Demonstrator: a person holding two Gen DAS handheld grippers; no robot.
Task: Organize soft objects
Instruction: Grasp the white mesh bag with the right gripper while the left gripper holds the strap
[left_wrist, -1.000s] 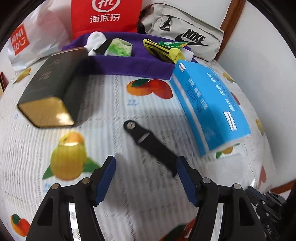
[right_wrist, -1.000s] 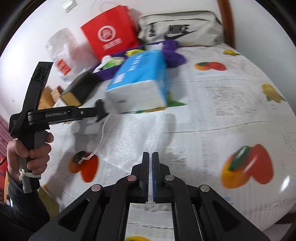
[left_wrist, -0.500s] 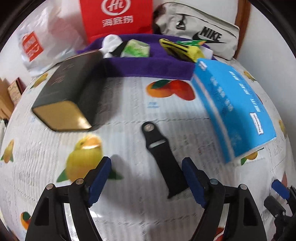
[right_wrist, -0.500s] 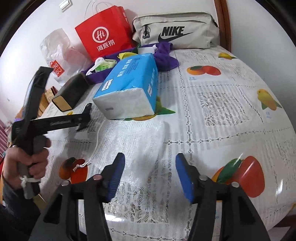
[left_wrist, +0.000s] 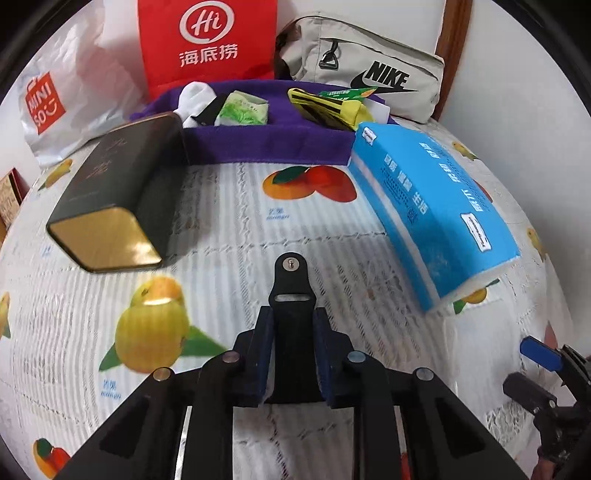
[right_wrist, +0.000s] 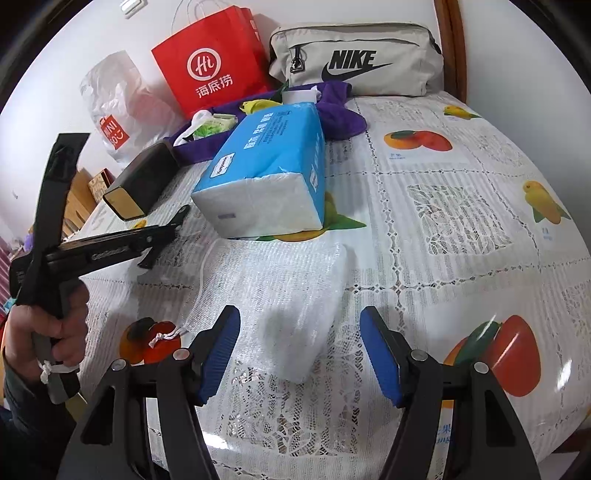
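Left wrist view: left tool (left_wrist: 291, 325) closing, pads pinching the black strap (left_wrist: 291, 291), its buttoned end poking ahead.

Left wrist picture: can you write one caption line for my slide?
Left gripper closing on a black strap on the fruit-print tablecloth, with a blue tissue pack and purple tray beyond.
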